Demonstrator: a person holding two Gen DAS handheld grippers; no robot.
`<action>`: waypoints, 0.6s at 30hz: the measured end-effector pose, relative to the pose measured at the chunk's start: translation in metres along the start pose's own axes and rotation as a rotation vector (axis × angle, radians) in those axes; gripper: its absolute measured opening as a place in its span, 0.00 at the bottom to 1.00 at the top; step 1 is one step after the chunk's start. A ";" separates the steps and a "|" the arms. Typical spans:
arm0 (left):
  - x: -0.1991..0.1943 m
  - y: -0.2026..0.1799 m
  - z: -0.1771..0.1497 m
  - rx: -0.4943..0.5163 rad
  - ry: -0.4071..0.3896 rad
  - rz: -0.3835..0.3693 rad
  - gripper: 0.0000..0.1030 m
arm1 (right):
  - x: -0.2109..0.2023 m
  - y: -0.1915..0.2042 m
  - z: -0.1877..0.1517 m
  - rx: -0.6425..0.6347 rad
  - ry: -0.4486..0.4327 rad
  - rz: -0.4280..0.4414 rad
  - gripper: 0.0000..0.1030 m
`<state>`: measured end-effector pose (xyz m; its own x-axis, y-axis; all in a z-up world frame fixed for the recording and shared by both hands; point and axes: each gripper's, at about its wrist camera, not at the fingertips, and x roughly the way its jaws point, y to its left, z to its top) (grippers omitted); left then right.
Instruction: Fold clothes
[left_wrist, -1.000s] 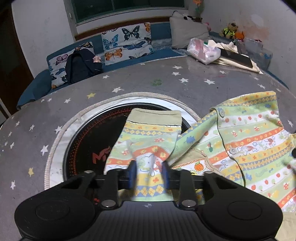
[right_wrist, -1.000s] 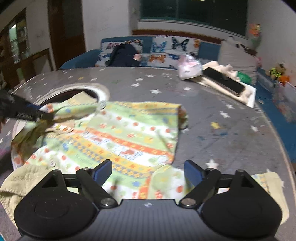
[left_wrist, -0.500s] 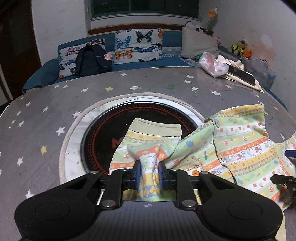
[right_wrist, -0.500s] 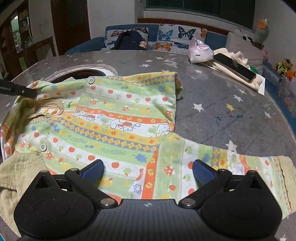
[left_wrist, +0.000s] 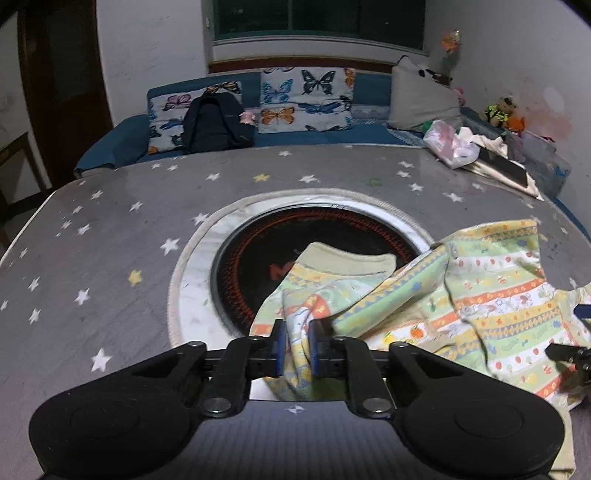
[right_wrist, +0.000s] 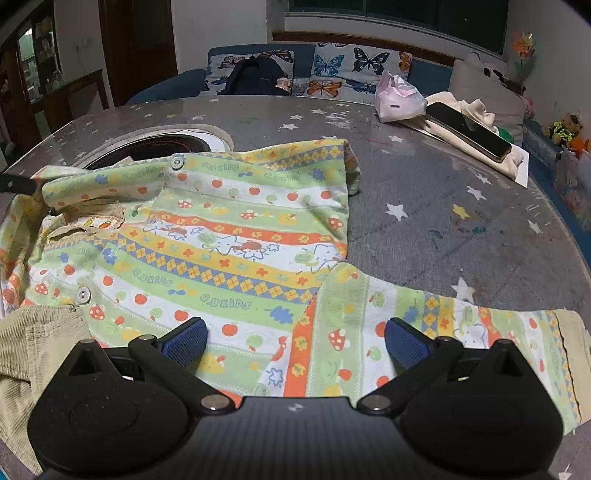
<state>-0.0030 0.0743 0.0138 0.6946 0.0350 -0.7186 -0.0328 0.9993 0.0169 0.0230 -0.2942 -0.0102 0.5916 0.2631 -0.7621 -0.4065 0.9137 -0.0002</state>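
Note:
A child's patterned shirt (right_wrist: 236, 236) in green, yellow and orange stripes lies spread on the grey star-print table (right_wrist: 461, 177). Its right sleeve (right_wrist: 461, 332) stretches out to the right. My right gripper (right_wrist: 295, 339) is open, its blue pads just above the shirt's near edge, where the sleeve meets the body. My left gripper (left_wrist: 297, 347) is shut on the left sleeve (left_wrist: 332, 280), which lies over the round black hotplate (left_wrist: 251, 266). In the left wrist view, the shirt body (left_wrist: 498, 295) lies to the right.
A beige corduroy garment (right_wrist: 33, 343) lies under the shirt's near left edge. A pink plastic bag (right_wrist: 399, 98), a dark tablet (right_wrist: 469, 129) on cream cloth and paper sit at the far right. A sofa with butterfly cushions (left_wrist: 306, 99) and a dark backpack (left_wrist: 214, 122) stands behind the table.
My left gripper closed on the left sleeve and bunched it. My right gripper came down closer to the shirt's near edge, still open.

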 end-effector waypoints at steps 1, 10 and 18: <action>0.000 -0.001 -0.001 0.006 0.005 0.001 0.13 | 0.000 0.000 0.000 0.001 0.000 -0.001 1.00; 0.015 -0.029 0.010 0.153 -0.009 0.036 0.47 | -0.001 0.001 -0.001 0.003 -0.005 -0.003 1.00; 0.013 -0.014 0.014 0.089 -0.013 -0.017 0.13 | -0.001 0.001 -0.002 0.002 -0.014 -0.002 1.00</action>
<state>0.0170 0.0611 0.0138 0.7039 0.0178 -0.7101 0.0427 0.9968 0.0673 0.0209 -0.2942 -0.0111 0.6022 0.2660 -0.7528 -0.4041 0.9147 -0.0001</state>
